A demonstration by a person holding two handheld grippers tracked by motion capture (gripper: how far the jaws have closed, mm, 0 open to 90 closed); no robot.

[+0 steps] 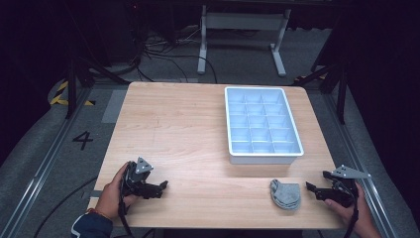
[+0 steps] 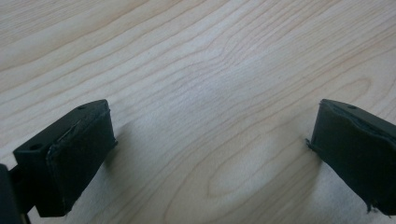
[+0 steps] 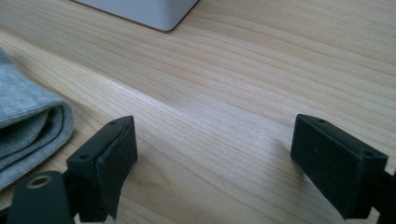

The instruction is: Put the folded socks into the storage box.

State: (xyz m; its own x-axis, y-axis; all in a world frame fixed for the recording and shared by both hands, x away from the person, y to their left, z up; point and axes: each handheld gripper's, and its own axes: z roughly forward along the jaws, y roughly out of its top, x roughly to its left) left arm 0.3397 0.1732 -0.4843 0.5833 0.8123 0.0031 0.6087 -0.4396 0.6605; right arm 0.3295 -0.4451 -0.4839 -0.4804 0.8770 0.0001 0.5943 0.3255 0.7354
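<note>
- My left claw (image 1: pixel 162 187) sits by the table's (image 1: pixel 188 129) near left corner, jaws wide, holding nothing.
- My right claw (image 1: pixel 311 188) waits at the near right corner, jaws wide and empty; the folded grey sock (image 1: pixel 286 194) lies just beside its tips, near the front edge.
- A divided tray (image 1: pixel 262 125) stands behind the sock, nothing between.
- The sock is ribbed, layered.

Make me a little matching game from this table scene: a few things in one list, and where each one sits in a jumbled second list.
1. divided tray
2. folded grey cloth
3. left gripper
4. right gripper

a. near left corner of the table
b. just right of the cloth, jaws open
c. right half of the table, empty
d. in front of the tray, near the table edge

Pairs: 1-c, 2-d, 3-a, 4-b
</note>
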